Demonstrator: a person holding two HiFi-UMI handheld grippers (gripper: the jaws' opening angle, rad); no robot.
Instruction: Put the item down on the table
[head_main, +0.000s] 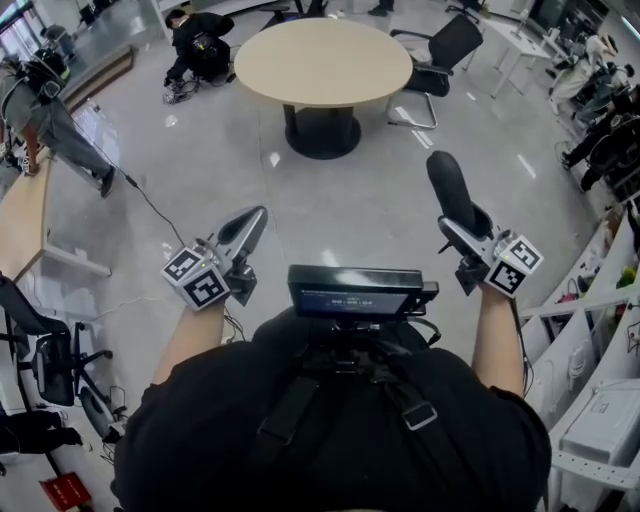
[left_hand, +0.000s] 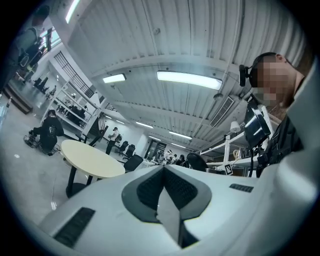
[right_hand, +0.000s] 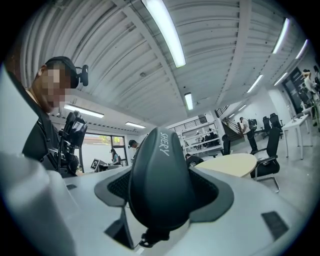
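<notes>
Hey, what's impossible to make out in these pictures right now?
Case contents: closed shell, every view.
Screen text, head view: too small, with glare.
Table leg, right gripper view: hidden behind the right gripper's body.

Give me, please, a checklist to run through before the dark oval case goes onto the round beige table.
1. Dark oval hard-shell case clamped between the right gripper's jaws: ok.
2. Left gripper shut and empty: ok.
3. Round beige table top bare where the case would land: ok.
4. Table within reach: not ok, glossy grey floor lies between.
5. Walking path to it free: ok, likely.
</notes>
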